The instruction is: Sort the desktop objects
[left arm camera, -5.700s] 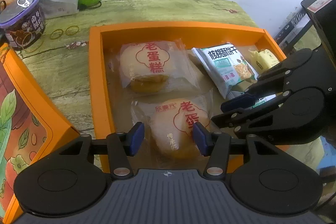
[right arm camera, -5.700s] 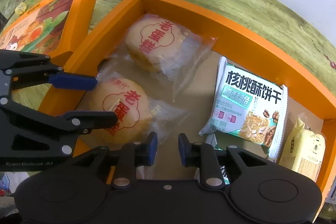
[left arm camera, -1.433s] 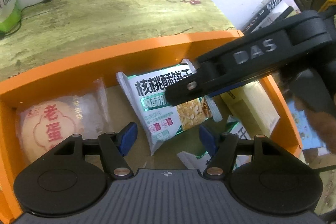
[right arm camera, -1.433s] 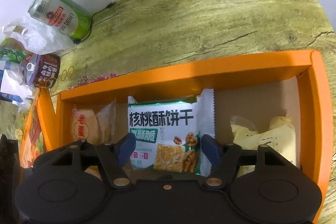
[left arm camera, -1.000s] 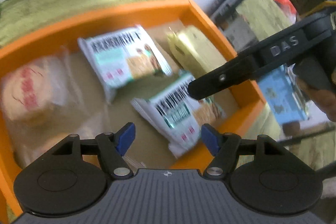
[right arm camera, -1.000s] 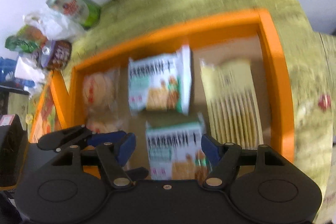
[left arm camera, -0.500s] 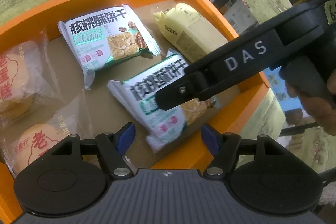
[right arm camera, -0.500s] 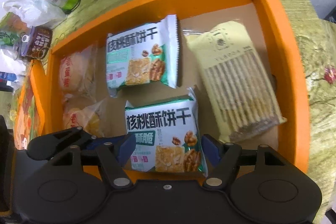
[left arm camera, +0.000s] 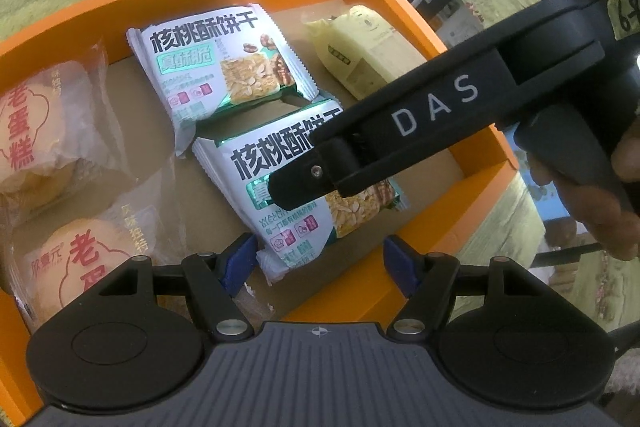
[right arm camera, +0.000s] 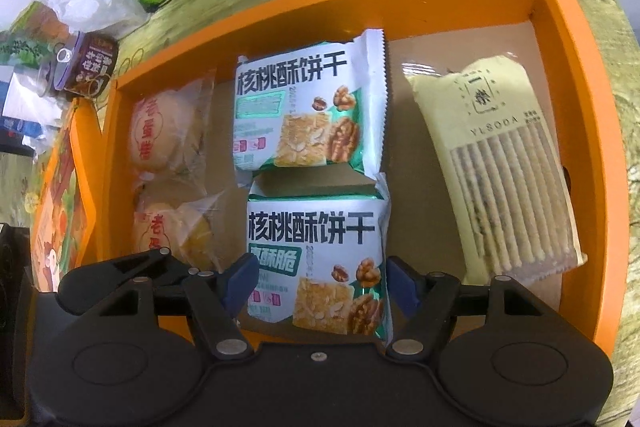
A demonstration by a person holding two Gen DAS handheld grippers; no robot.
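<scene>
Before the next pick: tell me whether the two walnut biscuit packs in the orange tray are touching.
Touching. The right wrist view shows the far walnut biscuit pack with its lower edge overlapping the top seam of the near walnut biscuit pack, no tray floor between them.

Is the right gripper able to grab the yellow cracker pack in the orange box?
Probably yes. The right gripper is open and holds nothing, hovering over the near walnut biscuit packet. The yellow cracker pack lies uncovered in the orange box, just to the right, with nothing on top of it.
</scene>
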